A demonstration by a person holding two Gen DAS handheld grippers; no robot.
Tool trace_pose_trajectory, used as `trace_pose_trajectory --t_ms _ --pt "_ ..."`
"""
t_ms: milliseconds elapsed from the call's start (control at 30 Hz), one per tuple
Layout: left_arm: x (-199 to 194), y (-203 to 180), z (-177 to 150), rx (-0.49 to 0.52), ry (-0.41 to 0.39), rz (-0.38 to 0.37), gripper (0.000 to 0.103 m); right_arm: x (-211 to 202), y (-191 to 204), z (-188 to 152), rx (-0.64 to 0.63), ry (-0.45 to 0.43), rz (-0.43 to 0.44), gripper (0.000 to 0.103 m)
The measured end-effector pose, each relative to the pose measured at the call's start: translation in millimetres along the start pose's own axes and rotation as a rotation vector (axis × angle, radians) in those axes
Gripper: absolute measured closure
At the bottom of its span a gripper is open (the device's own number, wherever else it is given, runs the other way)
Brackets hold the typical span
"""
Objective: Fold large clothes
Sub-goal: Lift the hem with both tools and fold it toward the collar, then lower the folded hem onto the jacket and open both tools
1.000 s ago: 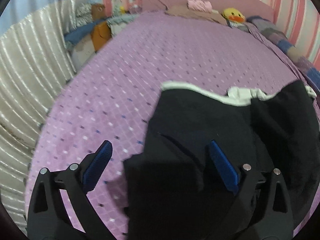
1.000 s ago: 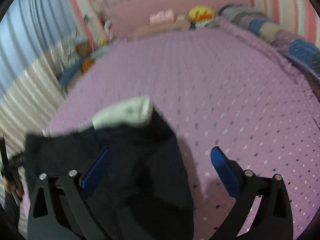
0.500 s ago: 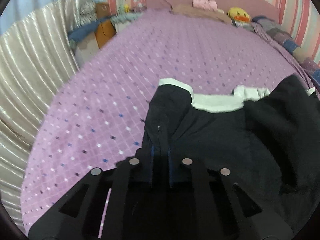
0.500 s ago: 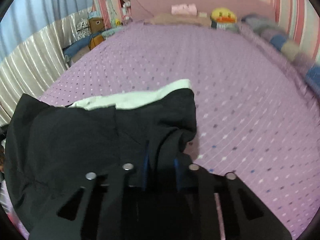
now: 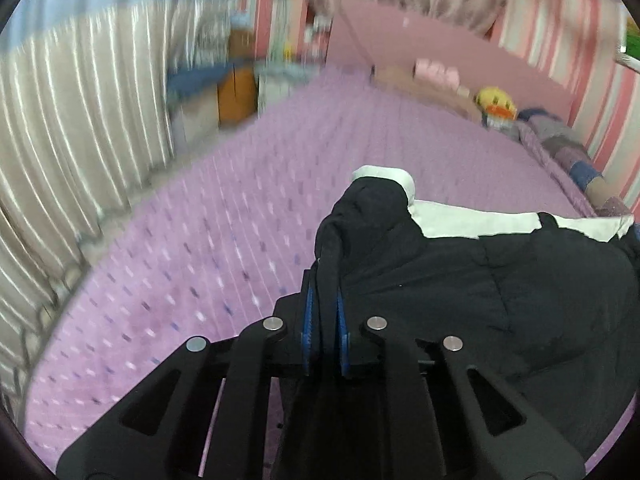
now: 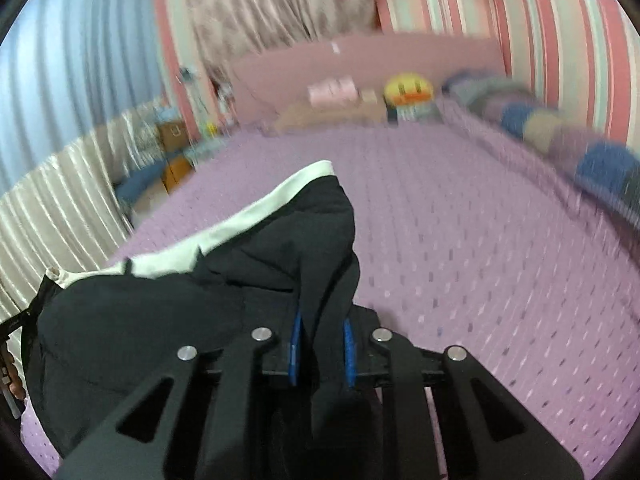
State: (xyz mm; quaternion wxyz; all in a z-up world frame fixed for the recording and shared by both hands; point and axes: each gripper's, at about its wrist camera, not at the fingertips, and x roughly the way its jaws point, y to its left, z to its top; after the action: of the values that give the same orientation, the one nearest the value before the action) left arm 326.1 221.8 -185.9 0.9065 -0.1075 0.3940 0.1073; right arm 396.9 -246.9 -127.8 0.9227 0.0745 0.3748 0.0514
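Left wrist: both claws [image 5: 325,312] [image 6: 322,350] tight on black garment [image 5: 460,280] above purple bedspread [image 5: 200,240].

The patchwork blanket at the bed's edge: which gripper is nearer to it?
Right. The right gripper grips the black garment at the corner toward the blanket; the left gripper grips the far corner, with the garment between it and the blanket.

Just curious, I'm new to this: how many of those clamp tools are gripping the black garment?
2. The left gripper pinches the black garment at its left end; the right gripper pinches its right end.
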Motion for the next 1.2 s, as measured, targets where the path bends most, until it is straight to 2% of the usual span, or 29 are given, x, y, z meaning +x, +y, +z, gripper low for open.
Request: trace_pose_trajectory --t_ms 100,167,233,333,400,433,467,500,533,567,633,700,767,900,1000,1100,1200 --pt "49 -7 -19 0.067 0.105 0.103 0.093 50 0 -25 -0.019 0.151 -0.055 0.086" --pt "66 -8 -31 0.080 0.150 0.133 0.094 58 -3 -34 0.007 0.175 -0.038 0.085" --pt "62 -11 -34 0.090 0.138 0.148 0.094 47 -7 -37 0.023 0.145 -0.042 0.079" --pt "45 -15 -30 0.108 0.107 0.164 0.091 25 -9 -31 0.007 0.112 -0.032 0.064" --pt "29 -23 -25 0.143 0.078 0.183 0.087 6 -6 -20 -0.018 0.068 -0.048 0.045" --pt "19 -30 -23 0.161 0.059 0.195 0.080 -4 -2 -18 -0.027 0.043 -0.052 0.044" --pt "6 -39 -21 0.189 0.024 0.210 0.062 -14 3 -11 -0.039 0.013 -0.054 0.042" --pt "-8 -48 -19 0.203 -0.005 0.215 0.052 -23 10 -7 -0.046 -0.013 -0.059 0.032" --pt "-21 -54 -15 0.211 -0.025 0.212 0.032 -31 20 -1 -0.049 -0.045 -0.064 0.027" --pt "-34 -69 -14 0.223 -0.060 0.202 0.022 -38 26 2 -0.045 -0.067 -0.055 0.019" --pt "-50 -87 -10 0.225 -0.088 0.163 0.013 -46 45 6 -0.024 -0.102 -0.010 0.013" --pt "-65 -108 -12 0.196 -0.092 0.076 0.010 -48 73 2 -0.014 -0.127 0.028 0.009" --pt "-69 -124 -15 0.167 -0.083 0.002 0.009 -41 95 -6 -0.045 -0.132 0.027 0.009" --pt "-47 -153 -28 0.110 -0.021 -0.070 0.010 -10 123 -29 -0.128 -0.082 0.022 0.009" --pt "-20 -164 -41 0.140 0.008 -0.039 0.011 14 128 -41 -0.179 -0.054 -0.007 0.009" --pt "16 -163 -45 0.158 0.055 -0.012 0.014 32 126 -45 -0.179 -0.017 -0.014 0.009" --pt "34 -156 -46 0.156 0.062 0.028 0.014 48 119 -45 -0.149 0.017 -0.042 0.009"
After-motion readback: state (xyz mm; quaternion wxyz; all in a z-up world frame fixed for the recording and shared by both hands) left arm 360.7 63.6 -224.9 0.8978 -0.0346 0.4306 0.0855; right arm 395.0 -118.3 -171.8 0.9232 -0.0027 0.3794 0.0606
